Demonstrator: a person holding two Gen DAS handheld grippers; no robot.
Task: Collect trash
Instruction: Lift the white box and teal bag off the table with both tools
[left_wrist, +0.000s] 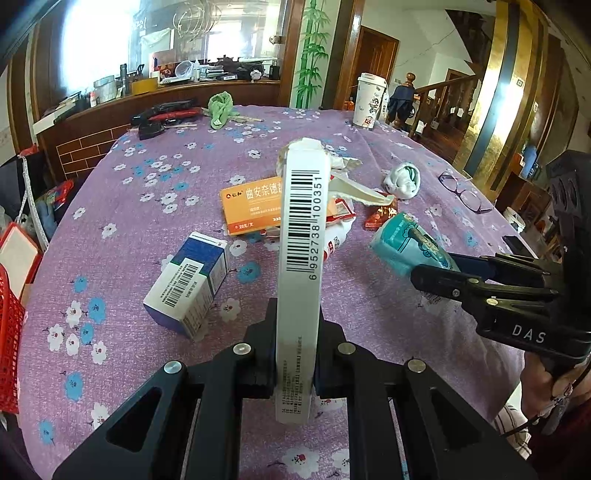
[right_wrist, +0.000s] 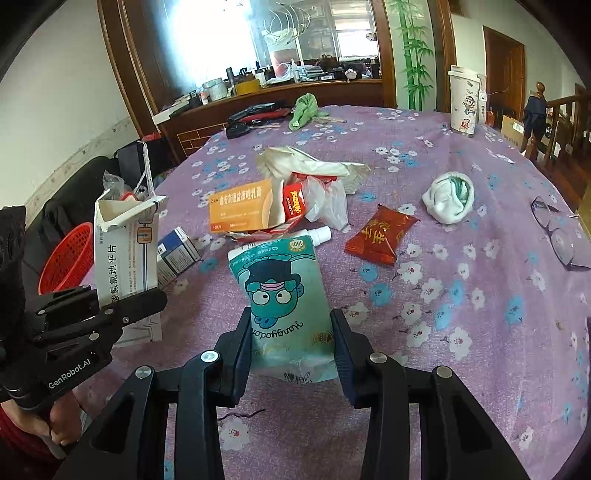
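My left gripper (left_wrist: 293, 373) is shut on a white medicine box (left_wrist: 301, 258) with a barcode, held upright above the table; it also shows in the right wrist view (right_wrist: 125, 251). My right gripper (right_wrist: 290, 347) is shut on a teal cartoon pouch (right_wrist: 284, 291), also seen in the left wrist view (left_wrist: 410, 243). On the purple floral cloth (right_wrist: 443, 332) lie an orange box (right_wrist: 240, 210), a blue-and-white box (left_wrist: 188, 288), a red snack packet (right_wrist: 380, 236), crumpled wrappers (right_wrist: 314, 184) and a white wad (right_wrist: 448, 197).
A red basket (right_wrist: 68, 254) sits off the table's left edge. Glasses (right_wrist: 557, 232) lie at the right. A paper cup (right_wrist: 465, 99), a green cloth (right_wrist: 304, 107) and black tools (right_wrist: 255, 112) stand at the far side.
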